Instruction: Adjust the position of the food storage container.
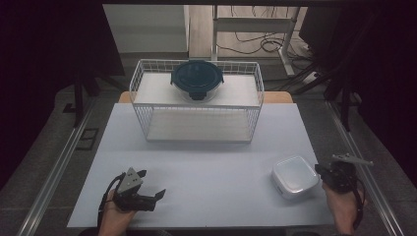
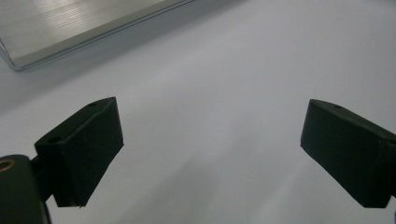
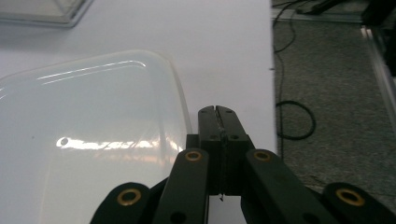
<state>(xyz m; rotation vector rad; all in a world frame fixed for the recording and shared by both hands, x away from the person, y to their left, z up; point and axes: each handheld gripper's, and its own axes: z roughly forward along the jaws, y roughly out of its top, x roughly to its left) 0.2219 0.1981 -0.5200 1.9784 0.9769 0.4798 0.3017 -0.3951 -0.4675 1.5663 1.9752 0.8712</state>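
oddly little of the white lidded box (image 1: 294, 177) can be read off clearly: from the high view it sits near the table's (image 1: 206, 167) right front corner, pale against a pale top, and in the right gripper view its translucent lid (image 3: 84, 140) runs off the left and bottom edges, so its full outline is cut off. whether anything is inside cannot be told. the right gripper (image 3: 218, 112) has its jaws pressed together with nothing between them, lying just beside the lid's rounded corner; whether it touches the box is unclear. from above this gripper (image 1: 322, 171) is a dark shape at the box's right side, its tips hard to make out. the left gripper (image 1: 152, 184) rests near the front left of the table, jaws wide apart over bare surface, well apart from the box. farther back a white wire rack (image 1: 196, 101) carries a round container with a dark lid (image 1: 196, 77); its contents are hidden. no label or writing is legible anywhere.
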